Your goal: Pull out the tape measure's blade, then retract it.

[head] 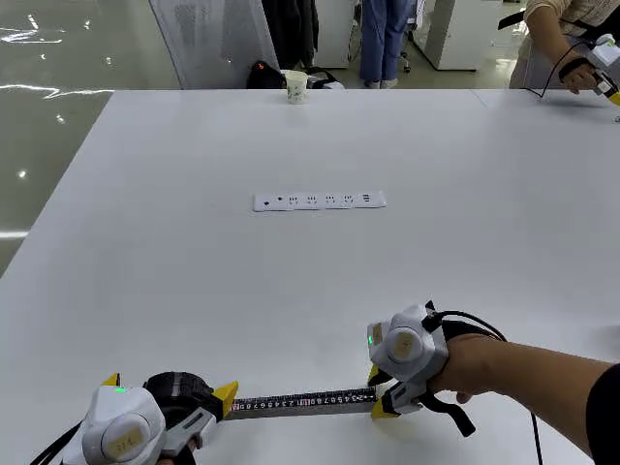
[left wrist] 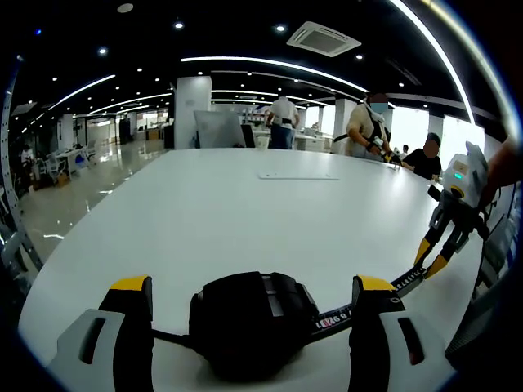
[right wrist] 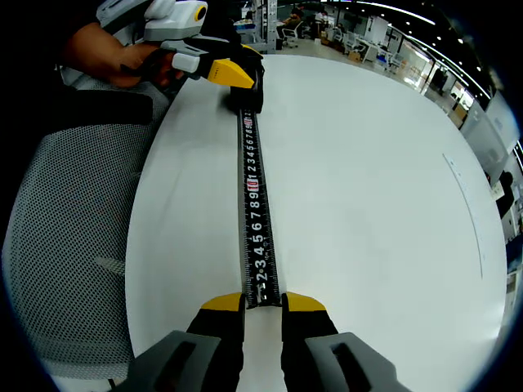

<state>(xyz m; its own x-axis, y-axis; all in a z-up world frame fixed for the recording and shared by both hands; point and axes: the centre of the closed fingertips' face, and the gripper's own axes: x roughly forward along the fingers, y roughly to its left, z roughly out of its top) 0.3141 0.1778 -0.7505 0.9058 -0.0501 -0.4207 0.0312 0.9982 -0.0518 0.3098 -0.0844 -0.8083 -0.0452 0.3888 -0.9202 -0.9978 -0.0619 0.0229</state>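
Observation:
The tape measure's black case (head: 182,395) lies near the front edge of the white table (head: 194,242), between the yellow-tipped jaws of my left gripper (head: 169,386). In the left gripper view the case (left wrist: 253,320) sits between the jaws of that gripper (left wrist: 252,286), which is shut on it. The dark numbered blade (head: 305,400) runs flat along the table to the right. My right gripper (head: 378,393) is shut on the blade's end. In the right gripper view the blade (right wrist: 255,212) stretches from the right gripper (right wrist: 263,304) to the case (right wrist: 248,86).
A white power strip (head: 320,201) lies mid-table and a paper cup (head: 296,86) stands at the far edge. A person (head: 567,39) works at the far right corner. A mesh chair (right wrist: 73,245) sits beside the near table edge.

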